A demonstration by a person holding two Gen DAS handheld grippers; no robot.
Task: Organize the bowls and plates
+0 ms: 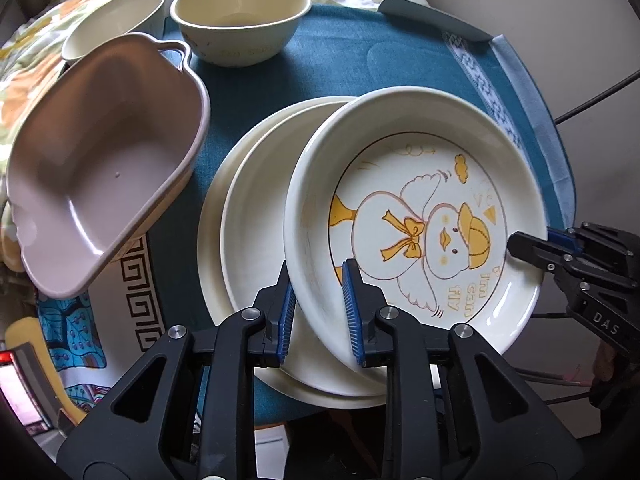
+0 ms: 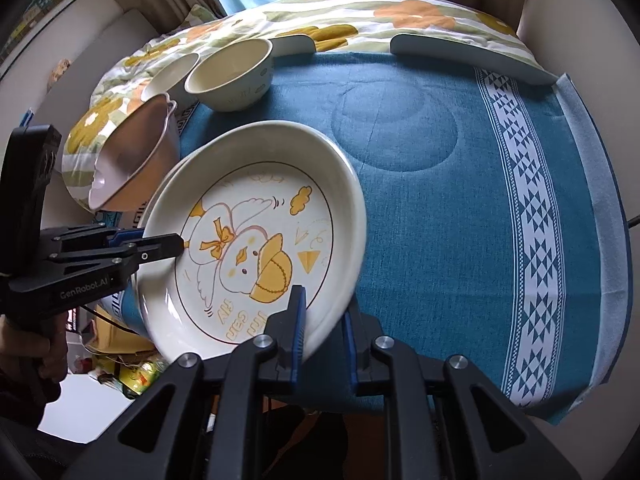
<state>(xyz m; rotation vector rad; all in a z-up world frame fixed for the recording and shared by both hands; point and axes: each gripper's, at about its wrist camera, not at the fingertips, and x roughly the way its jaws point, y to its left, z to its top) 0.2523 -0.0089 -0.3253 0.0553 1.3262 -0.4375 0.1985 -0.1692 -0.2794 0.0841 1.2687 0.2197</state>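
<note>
A cream plate with a yellow duck drawing (image 1: pixel 416 216) is held tilted above a stack of plain cream plates (image 1: pixel 248 240) on the blue cloth. My left gripper (image 1: pixel 319 308) is shut on the duck plate's near rim. My right gripper (image 2: pixel 323 316) is shut on its opposite rim, and shows at the right in the left wrist view (image 1: pixel 532 248). The duck plate also fills the left of the right wrist view (image 2: pixel 256 236). Two cream bowls (image 1: pixel 240 16) (image 1: pixel 116 20) stand at the back left. A pink handled bowl (image 1: pixel 104 168) lies tilted at the left.
The blue cloth (image 2: pixel 460 200) with a white patterned band covers the table. A flowered quilt (image 2: pixel 360 16) lies behind it. A grey-blue curved piece (image 1: pixel 432 18) lies at the back edge. The cloth's right half holds nothing but round dents.
</note>
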